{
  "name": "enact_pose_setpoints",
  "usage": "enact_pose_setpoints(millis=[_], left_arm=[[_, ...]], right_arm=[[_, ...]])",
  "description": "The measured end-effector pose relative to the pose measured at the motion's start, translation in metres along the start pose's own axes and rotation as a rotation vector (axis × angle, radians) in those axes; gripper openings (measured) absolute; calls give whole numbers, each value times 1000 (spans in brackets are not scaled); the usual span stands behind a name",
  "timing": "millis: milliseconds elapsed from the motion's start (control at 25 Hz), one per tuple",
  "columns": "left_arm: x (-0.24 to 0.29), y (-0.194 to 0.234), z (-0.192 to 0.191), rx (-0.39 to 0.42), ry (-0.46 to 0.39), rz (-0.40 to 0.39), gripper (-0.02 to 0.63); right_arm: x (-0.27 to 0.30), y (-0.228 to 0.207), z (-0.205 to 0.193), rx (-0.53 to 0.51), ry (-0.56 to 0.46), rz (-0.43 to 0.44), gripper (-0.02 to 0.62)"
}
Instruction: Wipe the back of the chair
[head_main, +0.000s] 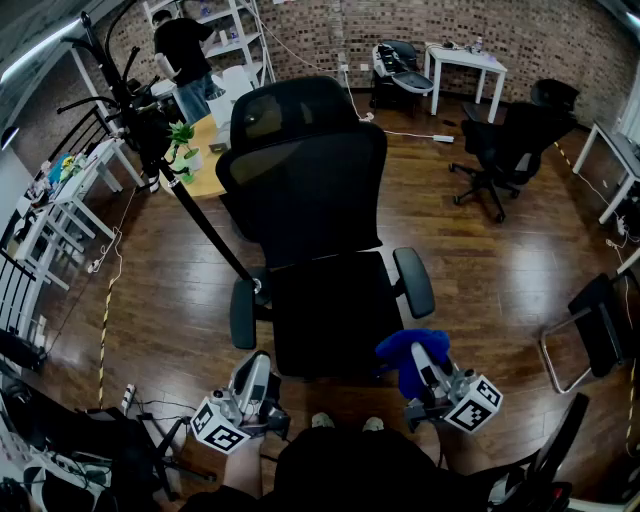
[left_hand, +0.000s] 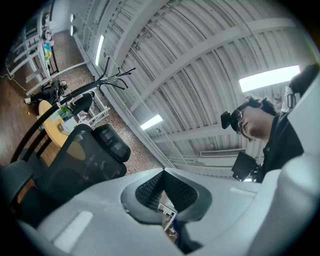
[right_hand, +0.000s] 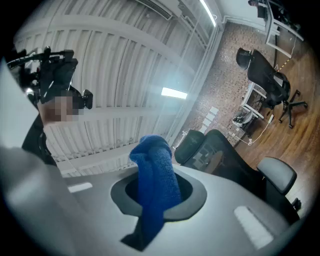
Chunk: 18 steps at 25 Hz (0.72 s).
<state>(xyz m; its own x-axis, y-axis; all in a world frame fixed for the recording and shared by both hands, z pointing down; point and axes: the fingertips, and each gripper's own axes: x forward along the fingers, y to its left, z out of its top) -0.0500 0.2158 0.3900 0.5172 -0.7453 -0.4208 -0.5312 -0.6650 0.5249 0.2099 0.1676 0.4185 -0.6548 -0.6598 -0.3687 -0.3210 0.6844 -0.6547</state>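
A black mesh office chair faces me in the head view, with its backrest under a headrest and its seat nearest me. My left gripper is held low at the seat's front left corner, shut and with nothing in it; in the left gripper view it points up at the ceiling, the chair off to its left. My right gripper hovers by the right armrest, shut on a blue cloth. The cloth bunches up out of the jaws.
A second black office chair stands at the back right near a white table. A black coat stand leans at the left, beside a round wooden table with a plant. A person stands at shelves. A folded chair is at the right.
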Motion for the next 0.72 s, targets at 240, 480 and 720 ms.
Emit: enact_pose_setpoints(millis=[240,480,720], left_arm=[[9,25,-14,-51,35,9,-8],[45,85,1,-94,20,-47,-8],[92,152,38,-123,18,-136,-8]], right_arm=[[26,-13,-7,-6,20,-8,35],[81,-35,-6,-51,27,-32,35],[170,-55,17,-151,-14,-65,35]])
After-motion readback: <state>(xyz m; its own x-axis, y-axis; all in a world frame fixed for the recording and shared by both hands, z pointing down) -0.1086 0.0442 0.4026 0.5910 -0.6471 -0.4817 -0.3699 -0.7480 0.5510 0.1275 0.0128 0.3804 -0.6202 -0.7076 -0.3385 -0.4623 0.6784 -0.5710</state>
